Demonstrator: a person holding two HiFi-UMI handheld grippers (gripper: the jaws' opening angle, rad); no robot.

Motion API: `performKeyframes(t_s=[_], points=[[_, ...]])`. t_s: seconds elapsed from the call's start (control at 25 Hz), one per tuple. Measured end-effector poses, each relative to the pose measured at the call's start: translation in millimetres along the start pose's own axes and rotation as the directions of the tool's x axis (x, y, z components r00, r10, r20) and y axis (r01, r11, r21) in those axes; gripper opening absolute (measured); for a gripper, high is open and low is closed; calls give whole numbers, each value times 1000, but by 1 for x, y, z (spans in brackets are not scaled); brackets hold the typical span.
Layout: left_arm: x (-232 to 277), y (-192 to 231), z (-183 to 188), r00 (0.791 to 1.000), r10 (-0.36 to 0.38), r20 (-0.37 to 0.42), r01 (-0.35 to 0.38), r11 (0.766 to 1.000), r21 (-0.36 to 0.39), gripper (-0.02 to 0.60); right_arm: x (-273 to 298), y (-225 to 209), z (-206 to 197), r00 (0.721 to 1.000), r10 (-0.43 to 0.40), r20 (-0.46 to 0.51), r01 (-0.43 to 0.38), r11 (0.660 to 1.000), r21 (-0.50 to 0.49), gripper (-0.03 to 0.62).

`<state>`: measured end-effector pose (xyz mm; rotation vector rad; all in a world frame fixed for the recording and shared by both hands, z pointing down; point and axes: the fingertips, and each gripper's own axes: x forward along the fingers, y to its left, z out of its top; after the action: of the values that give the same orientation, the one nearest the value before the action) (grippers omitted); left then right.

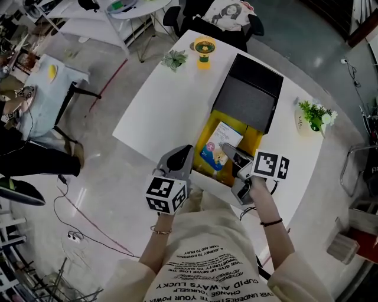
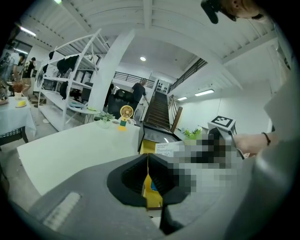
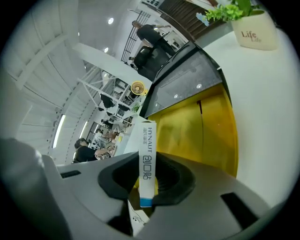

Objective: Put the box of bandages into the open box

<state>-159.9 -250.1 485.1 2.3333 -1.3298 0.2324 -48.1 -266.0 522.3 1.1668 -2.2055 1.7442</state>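
The open box has a yellow inside and a black lid folded back; it lies on the white table. My right gripper is shut on the white and blue box of bandages and holds it just over the yellow inside, at the near end. In the right gripper view the thin bandage box stands on edge between the jaws of my right gripper. My left gripper is at the box's near left corner, where a thin yellow wall edge sits between its closed jaws.
A yellow desk fan and a small plant stand at the table's far end. A potted plant in a white pot stands right of the box. The near table edge runs just under both grippers. A chair stands beyond the table.
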Motion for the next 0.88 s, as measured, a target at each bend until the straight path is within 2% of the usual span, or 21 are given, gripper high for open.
performKeyframes(t_s=[0.32, 0.56, 0.88], points=[[21, -8, -3, 999, -20, -32, 20, 1000, -5, 23, 10, -11, 4, 998, 13, -53, -9, 996, 87, 81], [28, -8, -6, 998, -2, -58, 2, 1000, 11, 23, 16, -19, 5, 998, 3, -65, 5, 993, 122, 83], [31, -3, -3, 998, 30, -49, -30, 999, 14, 23, 23, -26, 5, 996, -22, -83, 32, 992, 118, 92]])
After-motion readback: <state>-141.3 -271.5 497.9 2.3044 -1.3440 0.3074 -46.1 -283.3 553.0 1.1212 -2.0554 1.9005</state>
